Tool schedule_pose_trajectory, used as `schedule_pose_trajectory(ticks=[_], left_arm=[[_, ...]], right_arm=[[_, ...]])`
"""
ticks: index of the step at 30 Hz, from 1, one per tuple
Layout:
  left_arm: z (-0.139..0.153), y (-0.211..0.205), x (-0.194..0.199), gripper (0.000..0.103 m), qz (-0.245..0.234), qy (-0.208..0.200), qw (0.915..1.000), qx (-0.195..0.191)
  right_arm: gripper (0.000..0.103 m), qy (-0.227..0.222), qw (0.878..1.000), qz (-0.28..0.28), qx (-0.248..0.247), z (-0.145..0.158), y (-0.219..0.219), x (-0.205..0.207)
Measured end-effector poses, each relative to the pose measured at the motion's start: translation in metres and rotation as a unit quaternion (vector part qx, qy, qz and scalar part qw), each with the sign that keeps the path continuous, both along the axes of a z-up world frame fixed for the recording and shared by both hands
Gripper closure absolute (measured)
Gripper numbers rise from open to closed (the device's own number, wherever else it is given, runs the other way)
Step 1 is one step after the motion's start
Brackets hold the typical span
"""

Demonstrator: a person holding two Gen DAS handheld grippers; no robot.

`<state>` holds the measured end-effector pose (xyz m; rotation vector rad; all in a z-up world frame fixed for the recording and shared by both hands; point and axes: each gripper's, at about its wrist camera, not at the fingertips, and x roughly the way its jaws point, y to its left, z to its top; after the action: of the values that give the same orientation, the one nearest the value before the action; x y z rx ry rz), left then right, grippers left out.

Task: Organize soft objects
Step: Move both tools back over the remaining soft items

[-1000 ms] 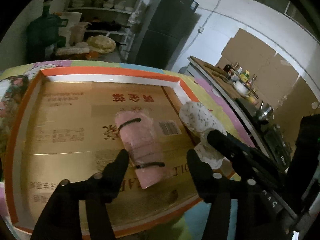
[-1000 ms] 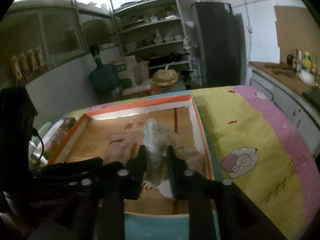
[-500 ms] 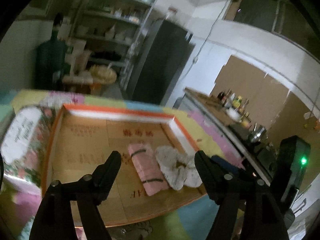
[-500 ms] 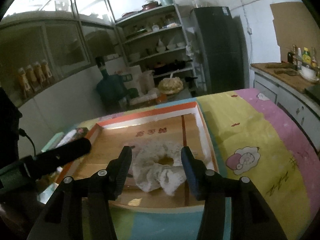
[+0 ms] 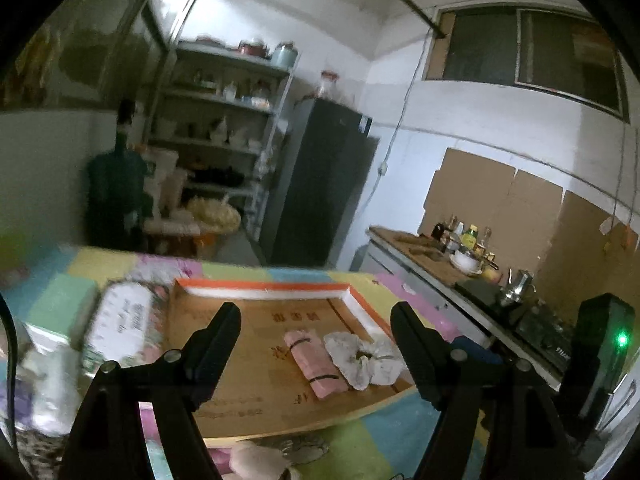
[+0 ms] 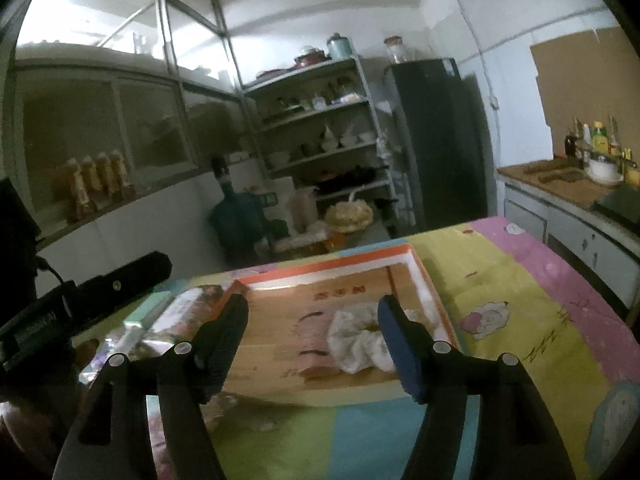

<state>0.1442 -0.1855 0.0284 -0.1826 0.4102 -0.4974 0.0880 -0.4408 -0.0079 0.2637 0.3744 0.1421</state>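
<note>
A shallow cardboard box (image 5: 256, 292) with an orange and white rim lies on the table. Inside it a pink rolled cloth (image 5: 314, 364) bound by two black bands lies beside a white ring-shaped scrunchie (image 5: 362, 360). Both show in the right wrist view: the pink roll (image 6: 314, 344), the scrunchie (image 6: 356, 336) and the box rim (image 6: 332, 266). My left gripper (image 5: 316, 340) is open and empty, raised above and in front of the box. My right gripper (image 6: 314, 340) is open and empty, also held back from the box.
A patchwork tablecloth (image 6: 520, 280) covers the table. Flat packets (image 5: 124, 320) lie left of the box. A pale soft thing (image 5: 256, 460) lies at the near edge. A counter with bottles (image 5: 464, 240), shelves (image 6: 320, 128) and a dark fridge (image 5: 320, 184) stand behind.
My right gripper opened and let go of the white scrunchie, which now lies in the box beside the pink roll. Both grippers have pulled up and back from the box.
</note>
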Motion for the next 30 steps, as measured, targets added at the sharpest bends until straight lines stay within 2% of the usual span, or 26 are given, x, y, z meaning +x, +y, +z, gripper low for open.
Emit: schedule_pose_trajectory(ticks=[6, 21, 30], left_arm=[[0.017, 0.014, -0.032, 0.026, 0.021, -0.046, 0.9983, 0.029], [0.028, 0.081, -0.071, 0.026, 0.083, -0.055, 0.994, 0.046], [0.022, 0.123, -0.09, 0.026, 0.112, -0.061, 0.9905, 0.052]], right_arm=[[0.032, -0.02, 1.0, 0.011, -0.01, 0.012, 0.032, -0.025], [0.029, -0.044, 0.998, 0.046, -0.016, 0.032, 0.091, -0.061], [0.029, -0.048, 0.996, 0.066, -0.022, 0.038, 0.118, -0.07]])
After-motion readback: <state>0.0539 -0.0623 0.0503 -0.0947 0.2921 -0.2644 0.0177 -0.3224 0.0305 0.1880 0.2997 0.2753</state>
